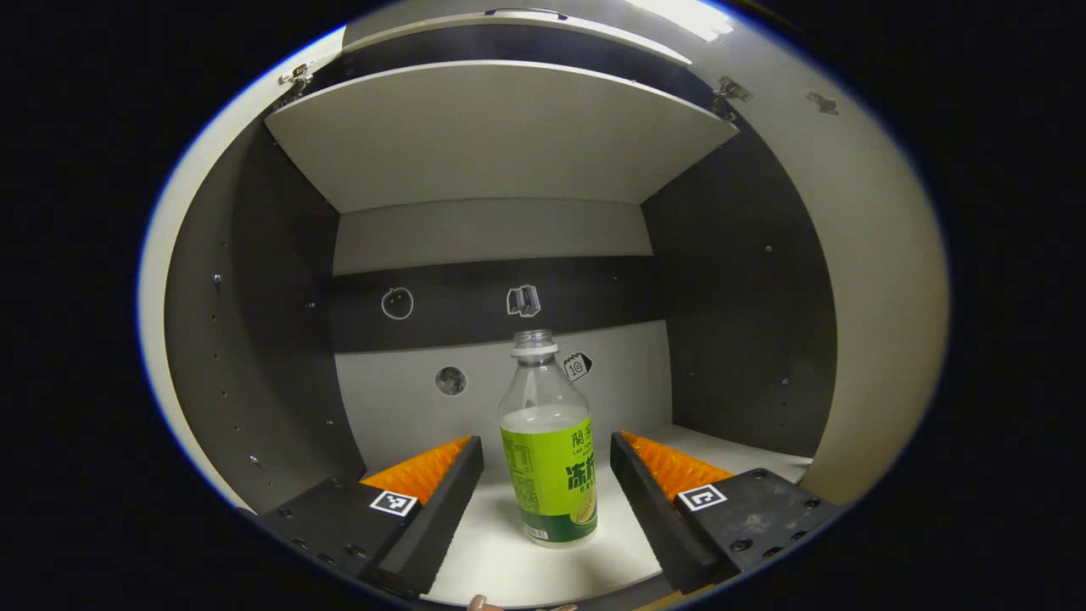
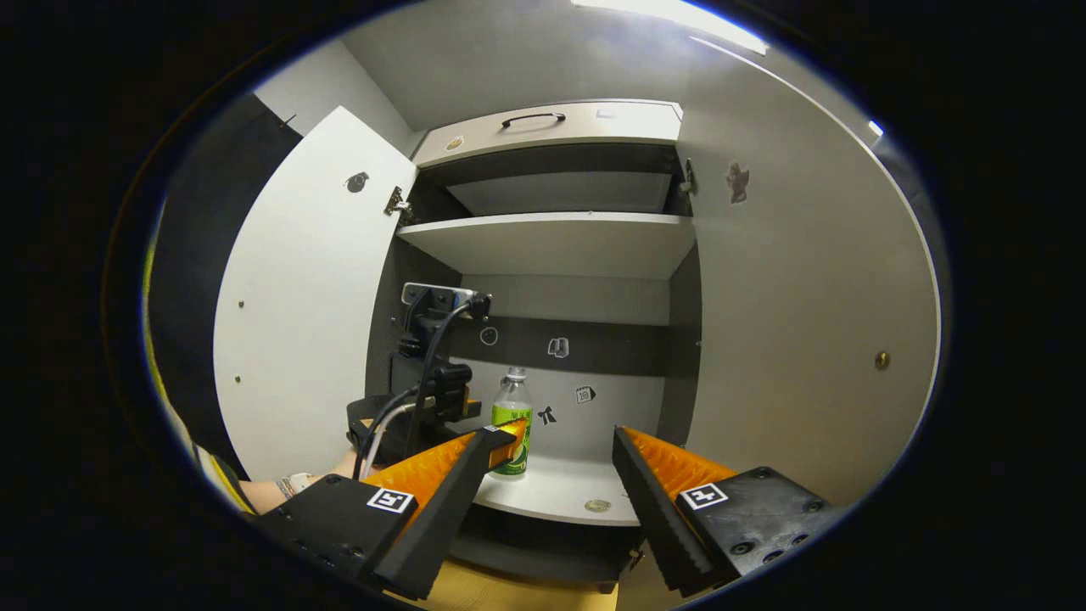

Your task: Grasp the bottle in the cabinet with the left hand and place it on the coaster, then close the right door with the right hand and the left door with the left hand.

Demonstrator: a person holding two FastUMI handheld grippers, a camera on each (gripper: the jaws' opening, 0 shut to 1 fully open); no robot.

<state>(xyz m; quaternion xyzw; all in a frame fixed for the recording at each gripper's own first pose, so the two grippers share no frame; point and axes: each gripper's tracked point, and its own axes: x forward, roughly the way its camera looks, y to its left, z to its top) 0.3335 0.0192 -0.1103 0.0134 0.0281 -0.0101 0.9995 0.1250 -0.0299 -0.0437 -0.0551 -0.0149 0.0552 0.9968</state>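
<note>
Inside the cabinet [image 1: 501, 136], the light, slippery-looking plastic bottle [image 1: 549, 450] stands between the wide-open, empty left gripper [image 1: 547, 479], best gripped at its label.

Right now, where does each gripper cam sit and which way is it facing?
Left gripper view: rides the left gripper, inside the cabinet mouth, facing its back wall; open fingers flank the clear plastic bottle with green label, not touching.
Right gripper view: rides the right gripper, farther back outside, facing the open white cabinet; its open fingers, plus the left gripper and a forearm.
Shared: bottle, shelf, back-wall stickers.
</note>
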